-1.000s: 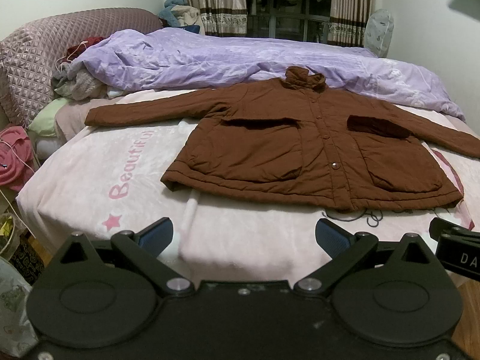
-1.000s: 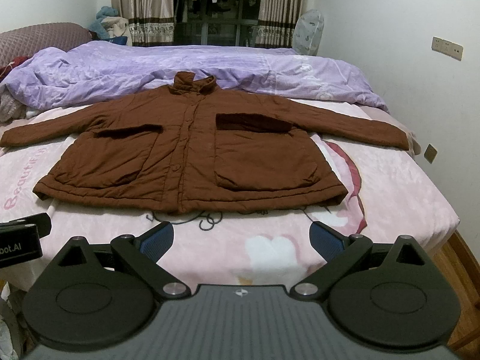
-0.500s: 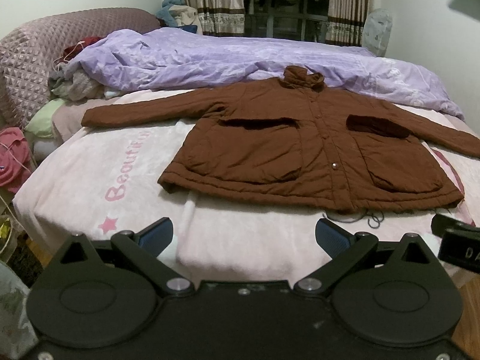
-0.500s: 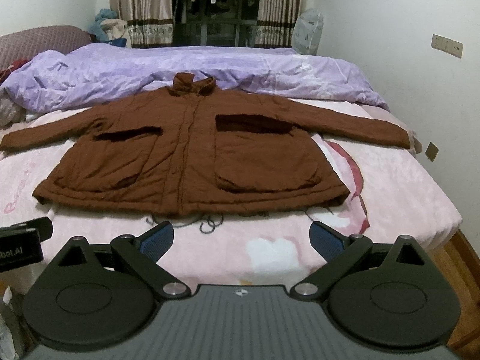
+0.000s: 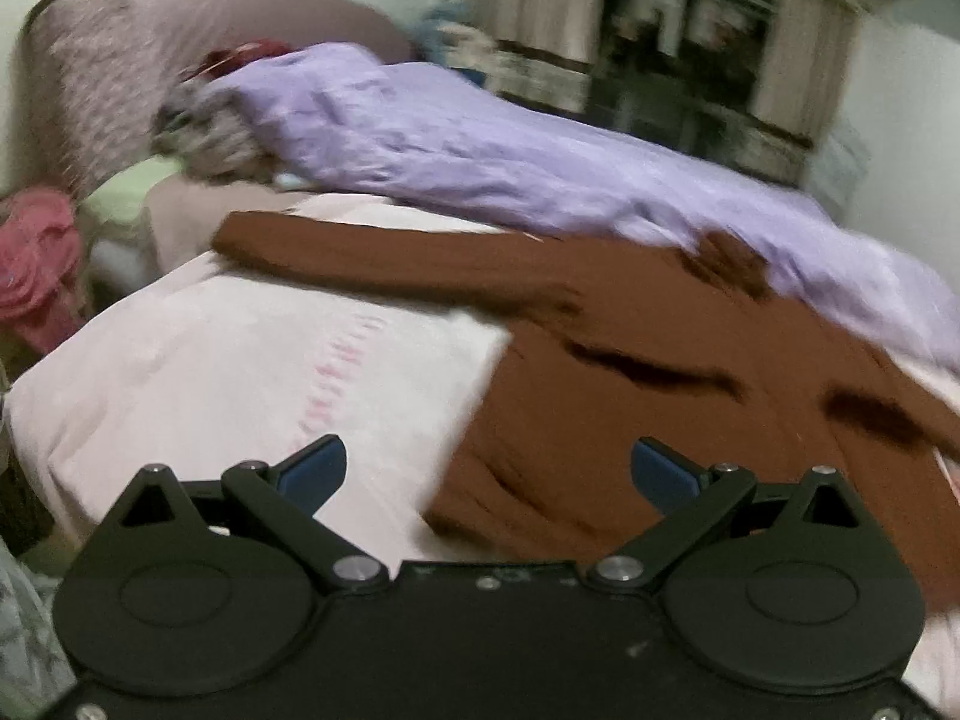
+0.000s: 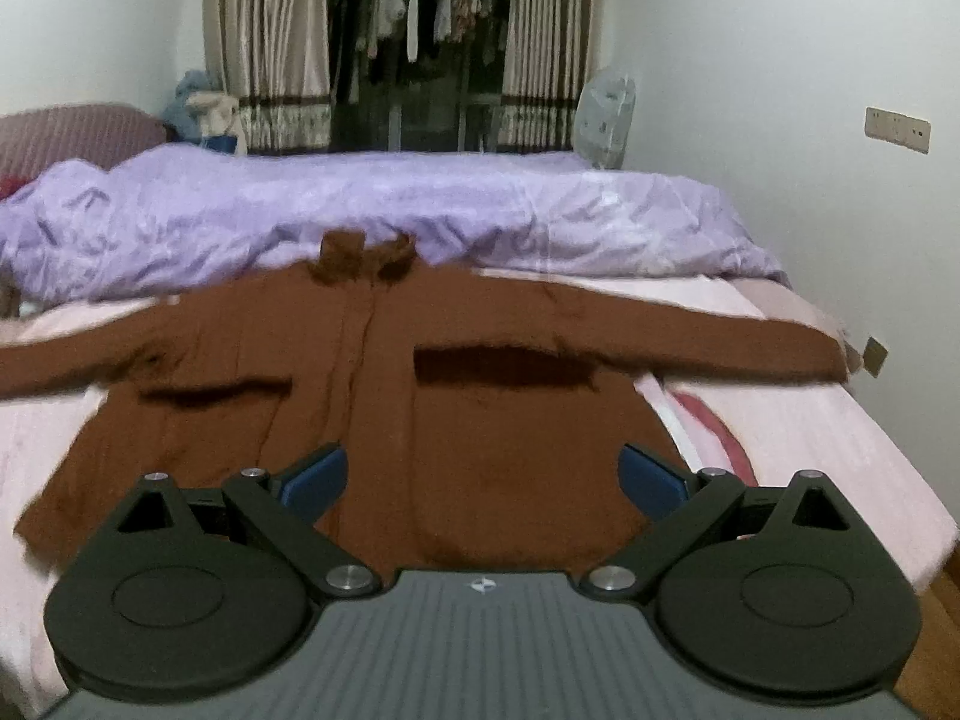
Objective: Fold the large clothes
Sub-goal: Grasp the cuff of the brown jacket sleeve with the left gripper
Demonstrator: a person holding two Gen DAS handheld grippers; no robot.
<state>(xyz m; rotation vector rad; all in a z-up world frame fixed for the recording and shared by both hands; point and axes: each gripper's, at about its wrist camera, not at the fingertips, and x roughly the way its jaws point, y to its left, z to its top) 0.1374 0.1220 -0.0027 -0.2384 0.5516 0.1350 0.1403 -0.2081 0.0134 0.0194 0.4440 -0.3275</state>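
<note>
- Both views sit much closer to the bed (image 6: 840,450) than half a second ago: the brown jacket (image 6: 480,420) fills far more of each picture, and its lower hem now runs right down to the hand-held grippers instead of lying well beyond them.
- The left view has swung to the left and tilted. The jacket (image 5: 660,408) lies across the right half, its near corner between the fingers, and the left sleeve (image 5: 372,258) stretches up toward the pillows (image 5: 126,198). The picture is smeared with motion blur.
- The right view stays level and centred on the jacket's front, with the collar (image 6: 366,255) just in front of the purple quilt (image 6: 540,216). The other hand-held gripper, seen at each picture's edge before, is out of sight now.
- The jacket itself lies as before: flat, front up, both sleeves spread out on the pink sheet (image 5: 240,360), with the right sleeve (image 6: 720,342) reaching toward the wall side of the bed.
- The left hand-held gripper (image 5: 486,468) is released, its blue pads (image 5: 315,468) wide apart, low over the sheet and the jacket's near left corner, with nothing between them.
- The right hand-held gripper (image 6: 483,474) is likewise released, its blue pads (image 6: 315,477) spread over the lower front of the jacket; whether they touch the cloth cannot be told.
</note>
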